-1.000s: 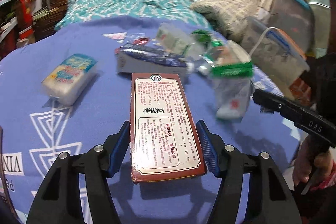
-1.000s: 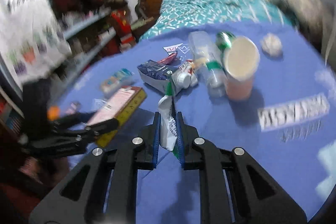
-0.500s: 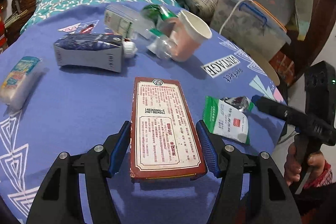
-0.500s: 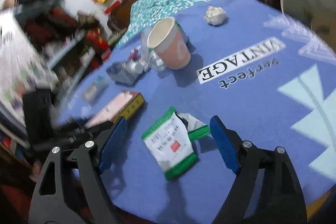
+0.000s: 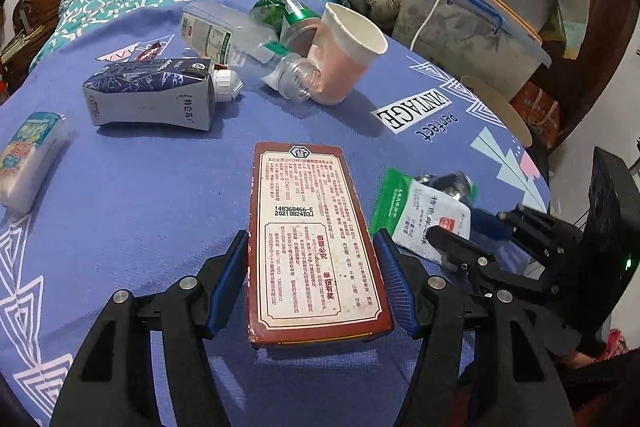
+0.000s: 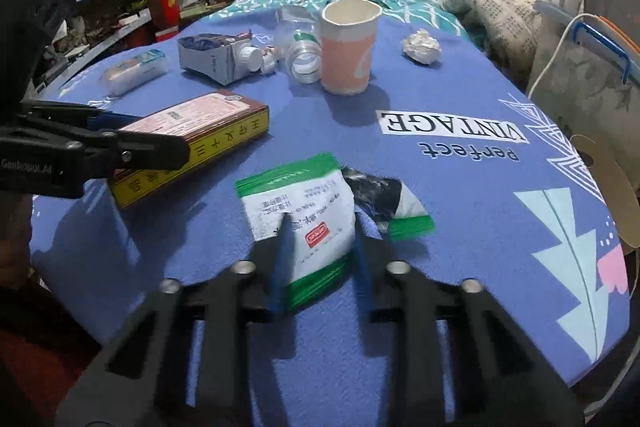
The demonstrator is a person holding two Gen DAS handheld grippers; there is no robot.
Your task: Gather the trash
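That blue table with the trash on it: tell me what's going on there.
A person is collecting trash off the blue table with a hand-held gripper in each hand. The left hand-held gripper is clamped on a flat red box. The right hand-held gripper is closing around a green and white packet lying near the table's edge. A paper cup, milk carton, plastic bottle and crumpled paper ball wait farther back.

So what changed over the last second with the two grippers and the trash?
The right gripper let its green-and-white packet drop onto the blue cloth near the edge and is closing on it again; the pads look short of contact. The left gripper stays clamped on the red box. Cup, carton and bottle are unmoved.
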